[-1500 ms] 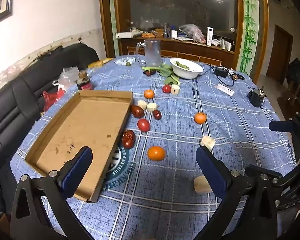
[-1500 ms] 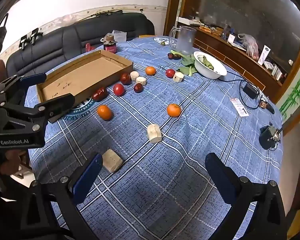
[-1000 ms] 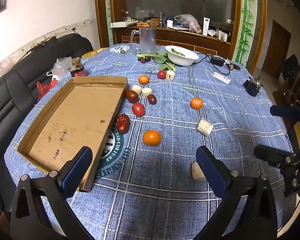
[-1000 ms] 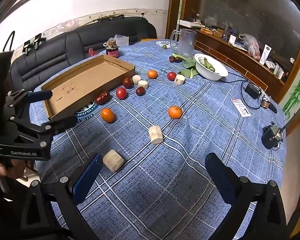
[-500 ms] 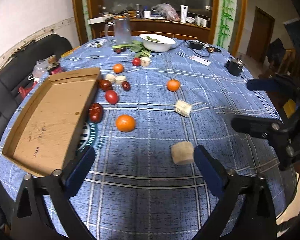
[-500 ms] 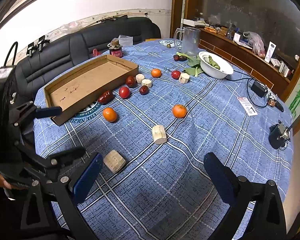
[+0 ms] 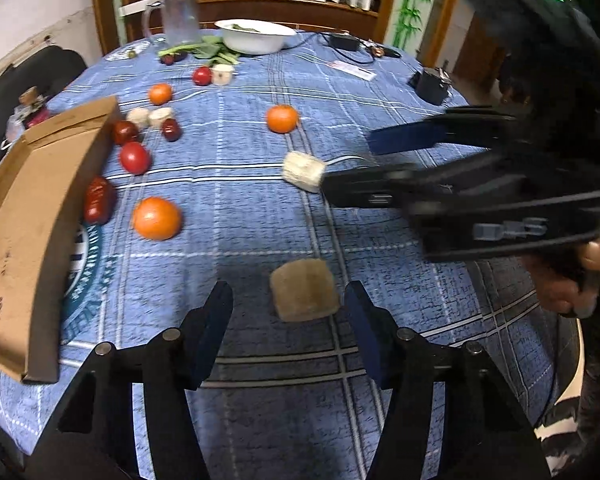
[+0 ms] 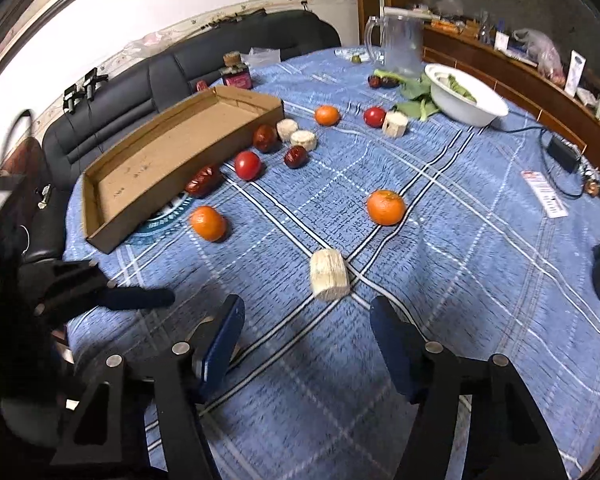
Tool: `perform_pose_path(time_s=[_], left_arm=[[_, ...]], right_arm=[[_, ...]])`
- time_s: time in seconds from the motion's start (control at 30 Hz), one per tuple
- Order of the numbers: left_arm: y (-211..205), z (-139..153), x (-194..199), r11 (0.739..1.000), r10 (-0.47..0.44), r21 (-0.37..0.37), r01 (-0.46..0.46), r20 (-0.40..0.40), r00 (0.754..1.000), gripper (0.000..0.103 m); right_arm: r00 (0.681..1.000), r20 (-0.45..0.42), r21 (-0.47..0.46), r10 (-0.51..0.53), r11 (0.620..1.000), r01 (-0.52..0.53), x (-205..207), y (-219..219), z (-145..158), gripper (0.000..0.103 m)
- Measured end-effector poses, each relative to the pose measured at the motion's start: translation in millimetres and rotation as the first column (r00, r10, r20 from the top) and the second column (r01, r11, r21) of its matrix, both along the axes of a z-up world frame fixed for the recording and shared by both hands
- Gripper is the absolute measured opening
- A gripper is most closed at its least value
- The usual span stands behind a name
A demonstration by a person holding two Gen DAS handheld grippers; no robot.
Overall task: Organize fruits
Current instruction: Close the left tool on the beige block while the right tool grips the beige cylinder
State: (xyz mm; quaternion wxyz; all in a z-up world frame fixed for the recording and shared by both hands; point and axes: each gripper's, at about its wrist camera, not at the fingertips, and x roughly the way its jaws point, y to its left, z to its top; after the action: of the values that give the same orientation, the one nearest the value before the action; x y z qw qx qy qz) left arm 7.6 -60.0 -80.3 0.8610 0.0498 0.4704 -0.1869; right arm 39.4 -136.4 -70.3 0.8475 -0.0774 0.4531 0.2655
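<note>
My left gripper hangs low over the blue tablecloth, its jaws closing. A beige chunk lies between the fingertips, and the pads do not press on it. My right gripper is also closing, with nothing between its fingers; a pale corn piece lies just beyond them. That corn piece sits by the right gripper in the left wrist view. Oranges, tomatoes and red dates lie loose beside the empty cardboard tray.
A white bowl of greens and a glass jug stand at the far side. A black adapter with cables and a dark device lie on the right. A black sofa runs behind the tray.
Both grippers have come down toward the table and their jaws have narrowed. The left one now frames the beige chunk. The right one has swung close to the corn piece.
</note>
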Motion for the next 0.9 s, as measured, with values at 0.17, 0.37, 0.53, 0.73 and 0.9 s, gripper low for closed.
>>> perform_pose_path(time_s=[0.17, 0.37, 0.53, 0.73, 0.9], left_arm=[[-10.0, -6.6, 11.6, 1.000, -0.020, 0.007, 0.020, -0.017, 1.000, 0.057], [-10.3, -18.3, 18.2, 1.000, -0.020, -0.004, 0.020, -0.038, 0.999, 0.041], [-7.8, -16.7, 13.3, 0.999, -0.040, -0.006, 0.040, -0.026, 0.999, 0.035], [4.4, -7.8, 4.8, 1.000, -0.024, 0.016, 0.023, 0.004, 1.000, 0.035], [26.0, 3.4, 5.8, 1.000, 0.024, 0.012, -0.024, 0.020, 1.000, 0.035]], right_arm=[[0.999, -0.041, 0.007, 0.008, 1.000, -0.008, 23.2, 6.4, -19.8, 0.052], [0.997, -0.075, -0.004, 0.003, 1.000, -0.003, 41.3, 11.2, -37.6, 0.033], [0.997, -0.071, 0.004, -0.012, 1.000, 0.013, 41.0, 6.0, -37.1, 0.029], [0.999, -0.046, 0.023, -0.005, 1.000, 0.006, 28.2, 7.1, -18.6, 0.029], [1.000, -0.020, 0.044, 0.011, 0.999, -0.010, 15.5, 14.0, -0.9, 0.029]])
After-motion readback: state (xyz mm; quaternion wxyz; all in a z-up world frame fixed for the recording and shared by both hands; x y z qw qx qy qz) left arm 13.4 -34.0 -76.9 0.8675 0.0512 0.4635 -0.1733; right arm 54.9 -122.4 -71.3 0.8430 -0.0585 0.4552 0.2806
